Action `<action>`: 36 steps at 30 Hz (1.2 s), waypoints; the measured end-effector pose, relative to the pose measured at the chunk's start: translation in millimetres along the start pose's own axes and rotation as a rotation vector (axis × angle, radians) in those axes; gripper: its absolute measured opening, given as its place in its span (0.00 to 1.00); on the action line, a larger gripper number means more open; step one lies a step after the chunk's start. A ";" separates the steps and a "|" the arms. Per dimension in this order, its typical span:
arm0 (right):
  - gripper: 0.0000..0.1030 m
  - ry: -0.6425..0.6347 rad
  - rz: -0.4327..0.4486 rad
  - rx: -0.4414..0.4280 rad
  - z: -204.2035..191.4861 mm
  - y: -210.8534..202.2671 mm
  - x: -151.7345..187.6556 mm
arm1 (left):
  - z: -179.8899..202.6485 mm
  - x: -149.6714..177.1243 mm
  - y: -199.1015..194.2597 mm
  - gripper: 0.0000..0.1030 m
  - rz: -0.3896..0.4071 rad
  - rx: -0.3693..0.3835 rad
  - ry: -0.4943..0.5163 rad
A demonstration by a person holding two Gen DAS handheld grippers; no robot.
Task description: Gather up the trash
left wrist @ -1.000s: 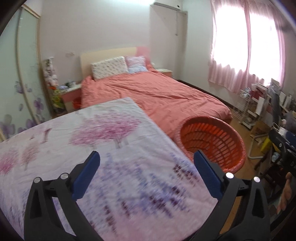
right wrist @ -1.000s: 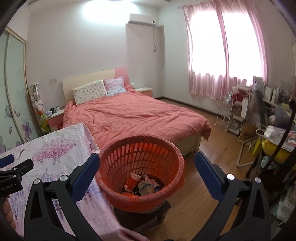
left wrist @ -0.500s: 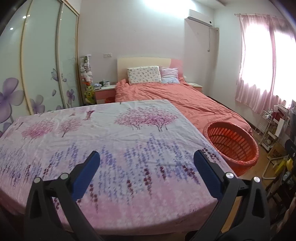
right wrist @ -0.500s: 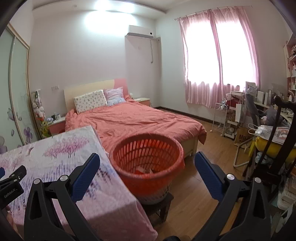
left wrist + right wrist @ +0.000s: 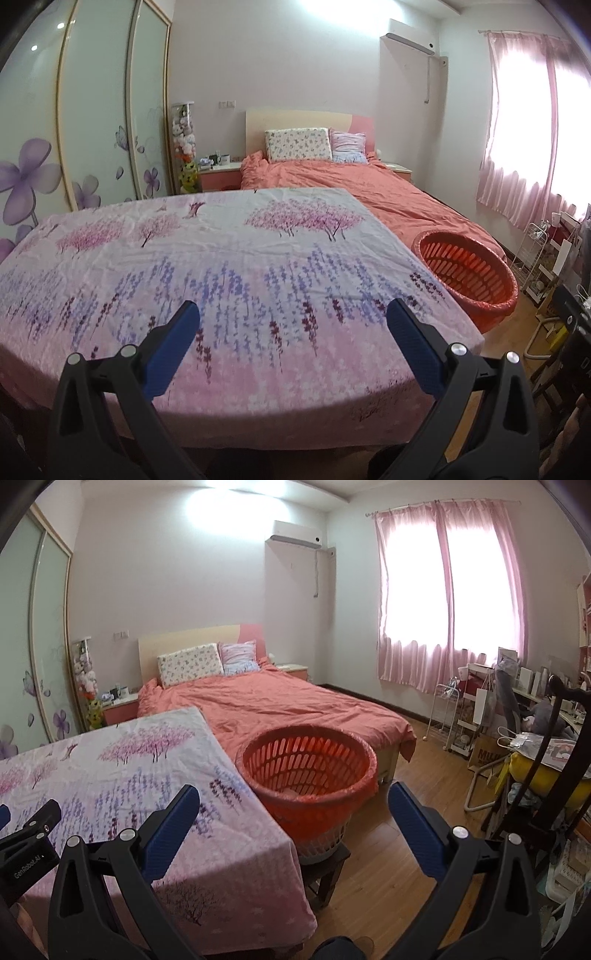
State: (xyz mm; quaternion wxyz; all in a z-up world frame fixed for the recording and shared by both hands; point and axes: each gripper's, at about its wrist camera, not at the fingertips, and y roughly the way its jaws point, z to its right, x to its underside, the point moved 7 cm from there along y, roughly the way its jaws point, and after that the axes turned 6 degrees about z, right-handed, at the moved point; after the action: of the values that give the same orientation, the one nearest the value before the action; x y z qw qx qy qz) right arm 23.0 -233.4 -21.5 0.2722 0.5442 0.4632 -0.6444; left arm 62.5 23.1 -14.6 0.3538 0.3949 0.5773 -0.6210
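Vs 1 s ago, left gripper (image 5: 291,332) has pulled back & swung left: its view now takes in the whole floral tabletop (image 5: 229,266), wardrobe doors (image 5: 92,110) incl., where before it sat close over the cloth's right part. Right gripper (image 5: 293,810) has risen/backed off; the orange laundry basket (image 5: 306,771) now sits lower & farther, its contents mostly hidden behind the rim, only a pale scrap showing. Both grippers spread wide, holding nothing. Basket stands upright on a dark stool (image 5: 325,867), mouth up, round so no long axis, just beside the tabletop's right edge, bed (image 5: 280,709) behind it.
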 end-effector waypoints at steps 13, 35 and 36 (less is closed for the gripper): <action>0.98 0.006 -0.067 0.003 -4.3 1.3 16.9 | -8.6 16.1 6.0 0.96 -0.047 -0.020 -0.026; 0.98 0.003 -0.088 0.017 -1.0 1.6 22.0 | -3.1 19.9 4.8 0.96 -0.063 -0.054 -0.014; 0.98 0.003 -0.088 0.018 -0.4 3.5 22.2 | -2.6 19.8 4.5 0.96 -0.065 -0.053 -0.015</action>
State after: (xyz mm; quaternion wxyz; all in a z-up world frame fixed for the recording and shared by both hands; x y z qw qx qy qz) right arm 20.5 -231.1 -43.7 0.2381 0.5269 0.4814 -0.6588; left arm 58.2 25.6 -34.4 0.3480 0.3617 0.6034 -0.6197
